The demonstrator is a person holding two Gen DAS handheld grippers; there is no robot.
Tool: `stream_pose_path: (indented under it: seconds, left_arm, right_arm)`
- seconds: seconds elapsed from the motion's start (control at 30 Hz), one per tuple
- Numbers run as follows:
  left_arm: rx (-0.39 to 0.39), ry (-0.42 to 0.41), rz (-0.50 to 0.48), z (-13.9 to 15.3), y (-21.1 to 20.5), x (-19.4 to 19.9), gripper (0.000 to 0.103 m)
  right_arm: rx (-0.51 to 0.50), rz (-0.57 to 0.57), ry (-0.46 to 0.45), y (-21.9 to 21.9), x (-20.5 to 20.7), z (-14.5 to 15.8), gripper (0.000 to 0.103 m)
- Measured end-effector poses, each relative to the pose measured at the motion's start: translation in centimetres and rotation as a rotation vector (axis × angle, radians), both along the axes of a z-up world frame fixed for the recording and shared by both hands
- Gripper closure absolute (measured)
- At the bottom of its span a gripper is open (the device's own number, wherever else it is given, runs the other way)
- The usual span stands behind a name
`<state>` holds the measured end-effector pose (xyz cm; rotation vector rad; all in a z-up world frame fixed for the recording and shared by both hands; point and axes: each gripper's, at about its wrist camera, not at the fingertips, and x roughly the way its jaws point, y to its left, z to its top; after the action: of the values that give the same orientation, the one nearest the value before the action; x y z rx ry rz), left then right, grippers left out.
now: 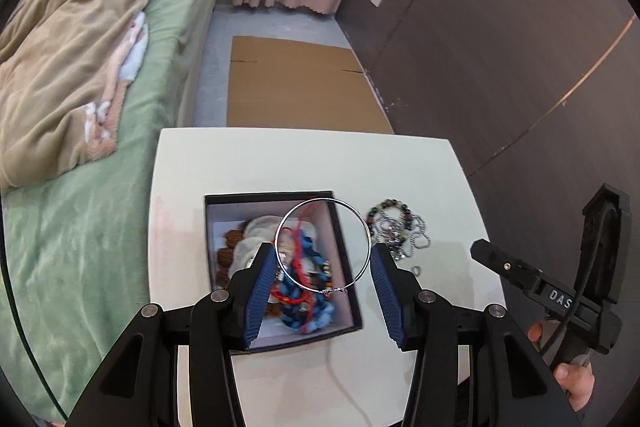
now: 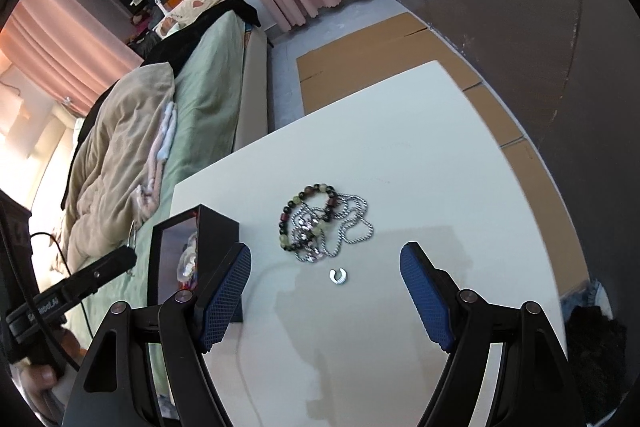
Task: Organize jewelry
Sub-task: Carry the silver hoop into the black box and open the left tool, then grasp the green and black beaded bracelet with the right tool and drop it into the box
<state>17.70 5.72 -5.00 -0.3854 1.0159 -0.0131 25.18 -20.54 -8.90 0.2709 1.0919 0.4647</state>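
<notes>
Jewelry fills my left wrist view: a thin silver bangle [image 1: 323, 245] spans the gap between my left gripper [image 1: 323, 293]'s blue pads [image 1: 261, 293], each pad pressing one side of the hoop, so I am grasping it, with its small clasp hanging at six o'clock. Directly beneath the bangle sits the black box [image 1: 344, 255] on the white table [image 1: 280, 159], holding a heap of blue and red cords and pale pieces. At three o'clock from the box a beaded bracelet [image 1: 386, 211] and a silver chain [image 1: 416, 239] lie tangled together, with a small ring [image 1: 416, 270] just beside them at five o'clock. My right gripper [image 1: 520, 275] enters at the frame's three o'clock edge. In my right wrist view, my right gripper [image 2: 325, 297] stands released, pads wide apart and nothing between them. The bracelet [image 2: 304, 195] and chain [image 2: 352, 223] lie ahead at twelve o'clock, the open ring [image 2: 338, 276] nearer, all apart from the pads. The box [image 2: 218, 227] stands at ten o'clock, just beside my left pad.
</notes>
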Motion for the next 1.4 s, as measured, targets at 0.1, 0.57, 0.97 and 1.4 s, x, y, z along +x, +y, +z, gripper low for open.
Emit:
stream_pose_path:
  seconds: [0.1,0.57,0.97,1.4]
  left_arm:
    - [0.002,0.01,0.023,-0.5,0.9,0.3,0.051]
    - [-0.062,0.027,0.052,-1.8,3.7,1.8,0.038]
    - [-0.071,0.029,0.056,-2.1,4.0,2.0,0.038]
    - [-0.078,0.003,0.072,-0.4,4.4,0.6,0.038]
  right_arm:
    - [0.009,0.014,0.035,1.1,0.9,-1.0,0.037]
    - [0.072,0.001,0.199,2.7,3.5,-5.4,0.07]
    - [0.026,-0.02,0.195,4.0,4.2,-6.3,0.083]
    - [0.139,0.037,0.042,3.8,2.1,-0.4,0.093]
